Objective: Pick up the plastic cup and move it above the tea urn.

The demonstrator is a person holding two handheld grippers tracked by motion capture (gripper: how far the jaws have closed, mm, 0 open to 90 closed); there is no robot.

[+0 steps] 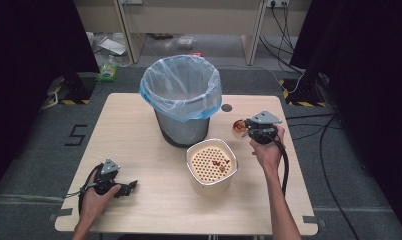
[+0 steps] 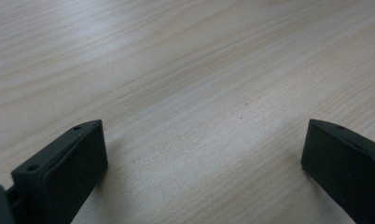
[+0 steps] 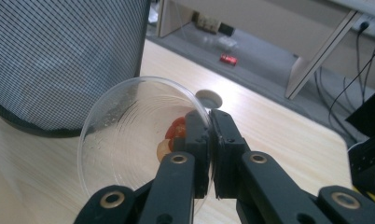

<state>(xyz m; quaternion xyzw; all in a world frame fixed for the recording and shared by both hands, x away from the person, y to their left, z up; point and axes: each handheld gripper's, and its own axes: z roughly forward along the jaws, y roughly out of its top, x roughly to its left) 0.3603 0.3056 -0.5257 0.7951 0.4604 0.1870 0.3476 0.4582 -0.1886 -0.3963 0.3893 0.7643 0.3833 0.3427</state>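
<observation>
My right gripper (image 3: 209,140) is shut on the rim of a clear plastic cup (image 3: 129,140), held tilted on its side above the table's right part (image 1: 237,128). A few red and tan bits (image 3: 173,135) lie inside the cup by the jaws. Left of that hand stands a cream tub with a perforated insert (image 1: 212,164), several red bits (image 1: 220,163) on it. Behind it stands a mesh bin (image 1: 183,102) lined with a pale blue bag. My left gripper (image 1: 130,187) rests open low on the table's front left, bare wood between its jaws (image 2: 199,140).
The light wooden table (image 1: 139,140) has a round cable hole (image 1: 226,107) behind the cup. Black cables (image 1: 334,165) run over the grey floor at the right. White desk legs (image 1: 251,35) and floor clutter (image 1: 109,67) lie beyond the far edge.
</observation>
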